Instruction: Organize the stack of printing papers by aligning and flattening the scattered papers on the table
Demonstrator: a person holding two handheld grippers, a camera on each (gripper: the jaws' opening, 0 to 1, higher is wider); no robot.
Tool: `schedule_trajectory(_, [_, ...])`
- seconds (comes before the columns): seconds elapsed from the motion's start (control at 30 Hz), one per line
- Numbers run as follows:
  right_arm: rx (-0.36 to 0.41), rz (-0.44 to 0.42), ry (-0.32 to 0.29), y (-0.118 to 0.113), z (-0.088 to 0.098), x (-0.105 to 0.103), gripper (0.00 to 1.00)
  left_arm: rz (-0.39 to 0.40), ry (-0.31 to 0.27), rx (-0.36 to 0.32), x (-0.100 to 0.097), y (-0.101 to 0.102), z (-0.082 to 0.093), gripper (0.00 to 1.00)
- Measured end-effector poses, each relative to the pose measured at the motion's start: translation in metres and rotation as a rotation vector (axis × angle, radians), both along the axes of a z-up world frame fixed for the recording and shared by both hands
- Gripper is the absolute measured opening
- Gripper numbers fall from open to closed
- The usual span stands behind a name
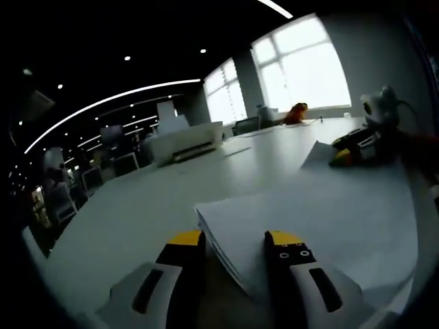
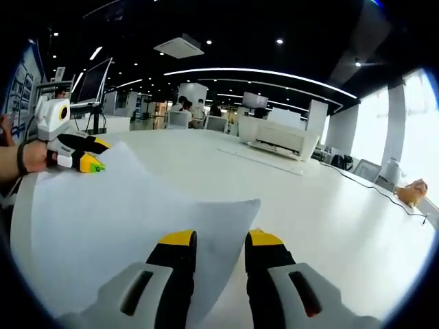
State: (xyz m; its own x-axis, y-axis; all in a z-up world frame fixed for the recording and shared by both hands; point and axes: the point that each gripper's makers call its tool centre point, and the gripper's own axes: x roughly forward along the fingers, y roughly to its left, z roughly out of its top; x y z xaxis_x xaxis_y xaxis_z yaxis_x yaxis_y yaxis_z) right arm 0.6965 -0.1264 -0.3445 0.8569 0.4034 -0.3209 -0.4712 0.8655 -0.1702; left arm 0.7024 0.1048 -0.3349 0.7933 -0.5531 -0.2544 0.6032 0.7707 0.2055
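Note:
A stack of white printing paper [image 1: 315,205] lies on the white table [image 1: 130,205], its near corner reaching in between my left gripper's [image 1: 234,240] yellow-tipped jaws, which stand open around the stack's edge. In the right gripper view a large sheet of the paper [image 2: 116,205] spreads to the left, its corner lying in the gap of my right gripper [image 2: 221,238], also open. The right gripper [image 1: 351,149] sits at a raised far corner of the paper. A hand [image 2: 17,161] holds the left gripper [image 2: 81,156] at the sheet's far left corner.
A white printer [image 1: 185,140] [image 2: 281,140] stands further back on the table. An orange object [image 1: 297,113] [image 2: 411,193] sits near the windows at the far end. A thin cable [image 2: 363,181] runs across the bare table [image 2: 329,226] on the right. Office desks and monitors lie beyond.

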Motion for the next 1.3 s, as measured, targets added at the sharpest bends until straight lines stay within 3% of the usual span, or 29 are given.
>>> schedule_trajectory(0.23, [0.001,0.0,0.0,0.0,0.0,0.0002,0.24,0.03,0.001,-0.009,0.0027,0.0046,0.0009,0.46])
schedule_trajectory(1.13, [-0.001,-0.025,0.0,-0.0041,0.0007,0.0023,0.3,0.029,-0.002,-0.012,0.0029,0.0043,0.0008,0.47])
schedule_trajectory(1.3, [0.021,-0.01,0.007,0.0016,0.0008,0.0012,0.41,0.041,-0.004,-0.012,0.0043,0.0065,0.0012,0.51])
